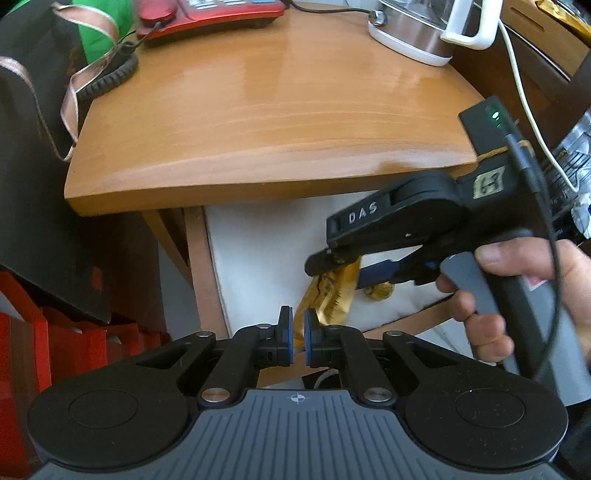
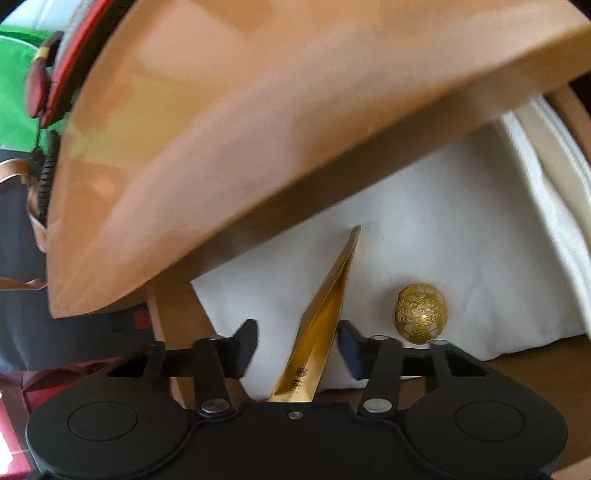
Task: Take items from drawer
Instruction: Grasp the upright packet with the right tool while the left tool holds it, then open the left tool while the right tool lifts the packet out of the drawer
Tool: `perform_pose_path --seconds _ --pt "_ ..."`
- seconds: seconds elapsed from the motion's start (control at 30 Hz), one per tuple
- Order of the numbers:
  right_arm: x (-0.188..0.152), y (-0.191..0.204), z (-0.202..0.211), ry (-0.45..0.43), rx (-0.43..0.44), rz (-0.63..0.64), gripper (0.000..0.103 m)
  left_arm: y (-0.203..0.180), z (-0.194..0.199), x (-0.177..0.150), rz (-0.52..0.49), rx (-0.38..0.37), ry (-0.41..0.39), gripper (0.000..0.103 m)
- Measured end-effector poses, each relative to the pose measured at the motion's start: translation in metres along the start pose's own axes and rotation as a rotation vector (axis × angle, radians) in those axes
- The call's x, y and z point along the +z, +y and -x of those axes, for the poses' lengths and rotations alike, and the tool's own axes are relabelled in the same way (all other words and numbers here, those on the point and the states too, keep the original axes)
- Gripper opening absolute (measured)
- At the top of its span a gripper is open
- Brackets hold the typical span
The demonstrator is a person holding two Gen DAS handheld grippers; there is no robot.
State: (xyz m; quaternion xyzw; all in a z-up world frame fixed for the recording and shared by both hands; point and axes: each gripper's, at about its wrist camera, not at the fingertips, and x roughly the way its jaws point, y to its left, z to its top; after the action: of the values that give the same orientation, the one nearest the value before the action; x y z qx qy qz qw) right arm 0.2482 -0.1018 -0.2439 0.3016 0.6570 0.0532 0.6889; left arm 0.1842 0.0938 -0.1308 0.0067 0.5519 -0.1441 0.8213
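The drawer (image 1: 201,280) stands pulled out under the wooden tabletop (image 1: 258,110), lined with white cloth (image 2: 443,240). A gold foil packet (image 2: 327,310) stands on edge in it, with a gold foil ball (image 2: 421,314) just to its right. My right gripper (image 2: 297,343) straddles the packet: the right pad touches its edge and the left pad stands clear, so the jaws are open. In the left wrist view a hand holds that right gripper (image 1: 325,264) over the packet (image 1: 332,299). My left gripper (image 1: 299,332) hovers near the drawer's front, shut and empty.
On the tabletop are a red telephone (image 1: 214,14) with a coiled cord and a steel kettle (image 1: 417,29) with a white handle. A black bag with ribbon handles (image 1: 37,147) and red boxes (image 1: 55,350) stand left of the table. A white cable (image 1: 524,92) hangs at the right.
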Motion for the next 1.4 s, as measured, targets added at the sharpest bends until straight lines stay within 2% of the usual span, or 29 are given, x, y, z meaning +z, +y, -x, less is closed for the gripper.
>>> perform_pose_path --seconds 0.1,0.27,0.67,0.8,1.07,1.17,1.4 --pt "-0.006 -0.003 0.002 -0.01 -0.004 0.013 0.023 0.0 -0.002 -0.002 0.013 0.003 0.007 0.006" --pt "-0.017 -0.012 0.023 -0.061 0.037 0.0 0.019 -0.001 -0.002 -0.003 0.03 0.01 0.01 0.006" --pt "-0.05 -0.048 0.096 -0.162 0.196 -0.075 0.019 -0.017 0.005 -0.003 0.034 0.02 0.004 0.007" --pt "-0.046 -0.054 0.119 -0.169 0.254 -0.093 0.018 -0.023 0.005 -0.001 0.033 0.021 0.008 0.007" --pt "-0.03 -0.035 0.154 -0.264 0.305 -0.017 0.019 -0.029 0.004 0.007 0.022 0.019 0.01 0.009" --pt "-0.017 -0.025 0.161 -0.303 0.279 0.025 0.019 -0.031 0.001 0.012 0.013 0.015 0.011 0.012" --pt "0.025 0.002 0.155 -0.351 0.237 0.112 0.019 -0.038 -0.014 0.025 -0.005 0.001 0.018 0.013"
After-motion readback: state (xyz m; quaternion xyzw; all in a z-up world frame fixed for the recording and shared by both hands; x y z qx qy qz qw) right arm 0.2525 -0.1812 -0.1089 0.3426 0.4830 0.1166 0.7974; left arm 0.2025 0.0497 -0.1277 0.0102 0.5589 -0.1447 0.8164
